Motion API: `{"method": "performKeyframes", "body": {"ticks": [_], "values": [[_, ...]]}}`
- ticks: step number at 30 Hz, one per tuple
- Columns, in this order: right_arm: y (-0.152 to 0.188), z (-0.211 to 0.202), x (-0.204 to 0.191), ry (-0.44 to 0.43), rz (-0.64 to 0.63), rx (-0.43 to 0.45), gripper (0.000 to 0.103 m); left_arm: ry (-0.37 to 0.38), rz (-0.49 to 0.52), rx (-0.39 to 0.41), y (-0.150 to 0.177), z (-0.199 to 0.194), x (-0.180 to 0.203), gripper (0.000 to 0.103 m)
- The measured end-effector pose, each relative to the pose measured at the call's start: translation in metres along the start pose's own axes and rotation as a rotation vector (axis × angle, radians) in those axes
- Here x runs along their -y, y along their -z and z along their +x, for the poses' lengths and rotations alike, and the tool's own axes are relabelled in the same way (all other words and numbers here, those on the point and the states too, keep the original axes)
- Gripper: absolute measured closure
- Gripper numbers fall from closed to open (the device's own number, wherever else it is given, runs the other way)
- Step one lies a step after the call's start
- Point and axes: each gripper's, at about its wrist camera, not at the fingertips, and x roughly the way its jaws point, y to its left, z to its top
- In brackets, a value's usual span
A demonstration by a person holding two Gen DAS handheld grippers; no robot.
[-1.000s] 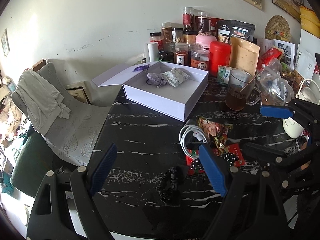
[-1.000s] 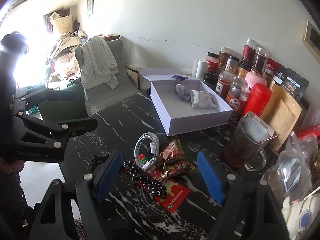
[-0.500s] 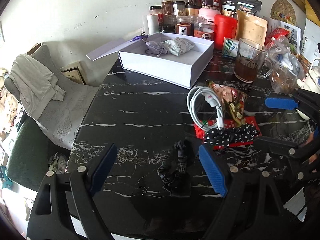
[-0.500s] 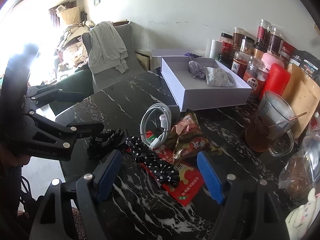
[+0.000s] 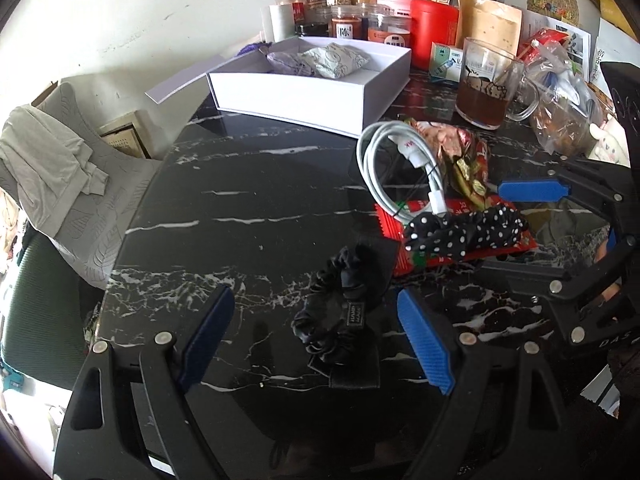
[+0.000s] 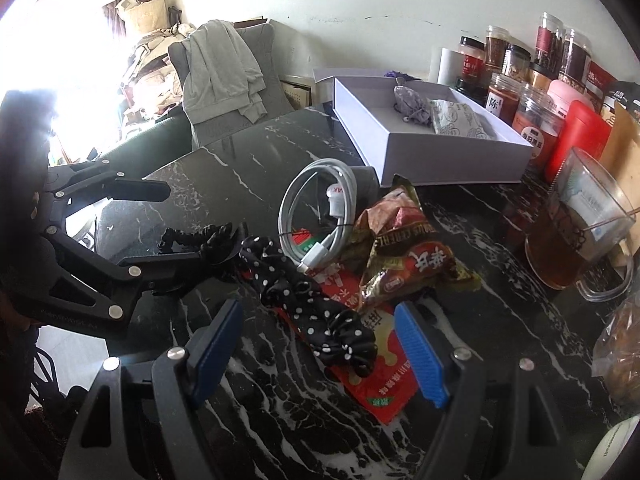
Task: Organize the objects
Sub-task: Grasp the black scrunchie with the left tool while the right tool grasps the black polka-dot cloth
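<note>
Left gripper (image 5: 312, 336) is held spread over black satin scrunchie (image 5: 340, 312) near the front edge of black marble table (image 5: 240, 200); right gripper (image 6: 320, 344), also spread, is over polka-dot scrunchie (image 6: 312, 304). Each should be pinched mid-band, clear of white coiled cable (image 6: 320, 208), for white open box (image 5: 304, 92) at the far edge.

Bright daylight, blown-out glare at right view's left, fisheye-bent edges, dark corners

Black grippers (image 5: 316, 336) (blue ribbed pads (image 5: 424, 340), silver screws)
</note>
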Motion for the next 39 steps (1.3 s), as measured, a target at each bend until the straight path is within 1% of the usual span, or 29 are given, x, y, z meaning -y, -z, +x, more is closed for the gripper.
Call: {"method": "performKeyframes", "body": {"ticks": [5, 7, 9, 10, 11, 12, 13, 15, 17, 18, 20, 23, 35, 39], "values": [[0.003, 0.004, -0.001, -0.004, -0.005, 0.0, 0.025, 0.008, -0.008, -0.018, 0.002, 0.01, 0.0, 0.02], [0.004, 0.003, -0.001, -0.014, -0.005, 0.007, 0.028, 0.017, -0.015, -0.015, 0.003, 0.011, -0.001, 0.021], [0.004, 0.003, -0.001, -0.026, -0.002, 0.008, 0.039, 0.04, -0.022, -0.019, 0.004, 0.013, -0.002, 0.029], [0.004, 0.004, -0.001, -0.026, -0.002, 0.005, 0.042, 0.051, -0.024, -0.026, 0.005, 0.014, -0.002, 0.037], [0.005, 0.005, 0.0, -0.023, -0.002, -0.001, 0.048, 0.059, -0.027, -0.039, 0.005, 0.016, -0.002, 0.044], [0.006, 0.005, -0.001, -0.021, -0.004, -0.006, 0.053, 0.058, -0.027, -0.038, 0.006, 0.016, -0.002, 0.045], [0.006, 0.005, -0.001, -0.021, -0.005, -0.011, 0.056, 0.06, -0.025, -0.035, 0.006, 0.015, -0.001, 0.049], [0.008, 0.004, -0.002, -0.016, -0.007, -0.017, 0.067, 0.066, -0.022, -0.029, 0.007, 0.013, 0.0, 0.056], [0.011, 0.001, -0.003, -0.015, -0.005, -0.018, 0.072, 0.072, -0.02, -0.029, 0.008, 0.01, 0.001, 0.063], [0.012, 0.0, -0.004, -0.019, -0.004, -0.02, 0.074, 0.078, -0.02, -0.029, 0.009, 0.009, 0.001, 0.064], [0.015, -0.002, -0.005, -0.022, -0.003, -0.025, 0.075, 0.089, -0.022, -0.03, 0.011, 0.007, 0.002, 0.067], [0.02, -0.006, -0.008, -0.022, -0.003, -0.027, 0.076, 0.099, -0.019, -0.034, 0.015, 0.004, 0.006, 0.069], [0.044, -0.023, -0.014, -0.037, 0.011, -0.065, 0.076, 0.148, 0.02, -0.056, 0.033, -0.014, 0.032, 0.069], [0.049, -0.022, -0.018, -0.066, 0.014, -0.075, 0.076, 0.136, 0.026, -0.046, 0.034, -0.014, 0.036, 0.068]]}}
